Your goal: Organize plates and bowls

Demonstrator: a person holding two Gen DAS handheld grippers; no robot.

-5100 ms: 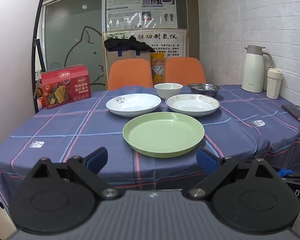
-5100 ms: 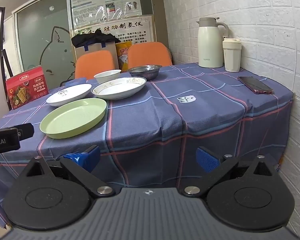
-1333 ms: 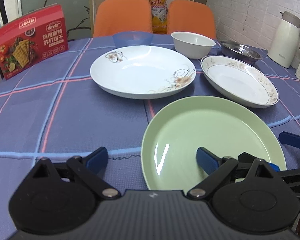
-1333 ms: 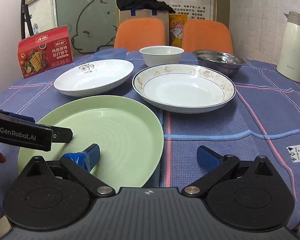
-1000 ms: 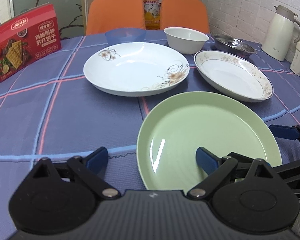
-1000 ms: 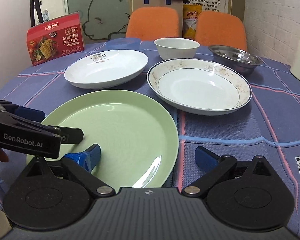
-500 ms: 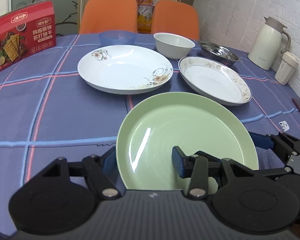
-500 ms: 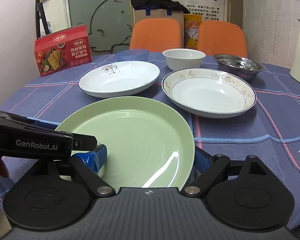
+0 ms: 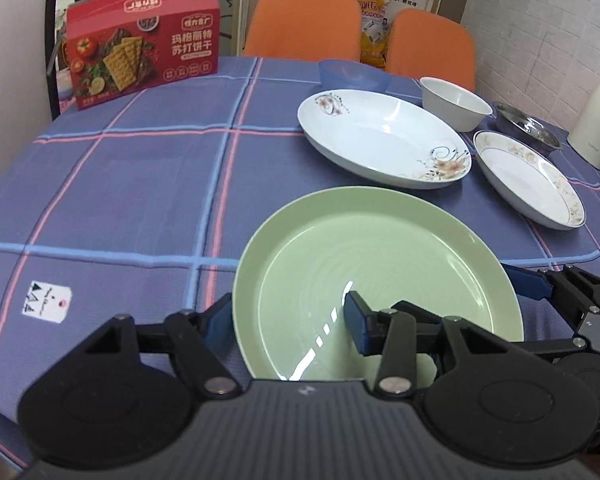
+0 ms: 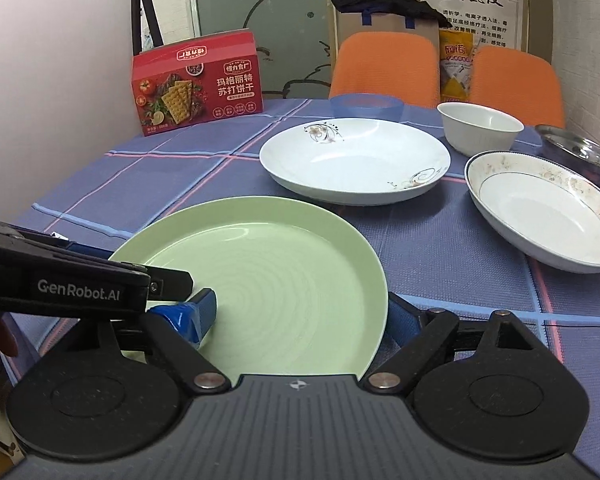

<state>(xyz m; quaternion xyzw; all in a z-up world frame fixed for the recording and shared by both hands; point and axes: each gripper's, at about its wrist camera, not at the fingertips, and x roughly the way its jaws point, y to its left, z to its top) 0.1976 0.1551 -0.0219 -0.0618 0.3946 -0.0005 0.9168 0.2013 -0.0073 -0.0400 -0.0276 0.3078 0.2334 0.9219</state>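
Note:
A pale green plate [image 9: 380, 264] [image 10: 268, 256] lies near the table's front edge. My left gripper [image 9: 288, 320] has closed in on its left rim, one finger inside the plate and one outside. My right gripper [image 10: 300, 316] grips the right rim the same way. Behind the green plate are a white floral plate [image 9: 380, 140] [image 10: 352, 160] and a gold-rimmed plate [image 9: 528, 176] [image 10: 540, 208]. Further back stand a white bowl [image 10: 480, 126], a steel bowl [image 10: 580, 152] and a blue bowl [image 10: 366, 106]. I cannot tell whether the green plate is off the cloth.
A red cracker box [image 9: 140, 40] stands at the back left of the blue checked tablecloth [image 9: 140, 184]. A white thermos [image 9: 596, 120] is at the far right by the brick wall. Two orange chairs [image 10: 384, 68] stand behind the table.
Both grippers came in over the table and narrowed onto the green plate's rims. Both views have since swung left, with the plate staying fixed between the fingers.

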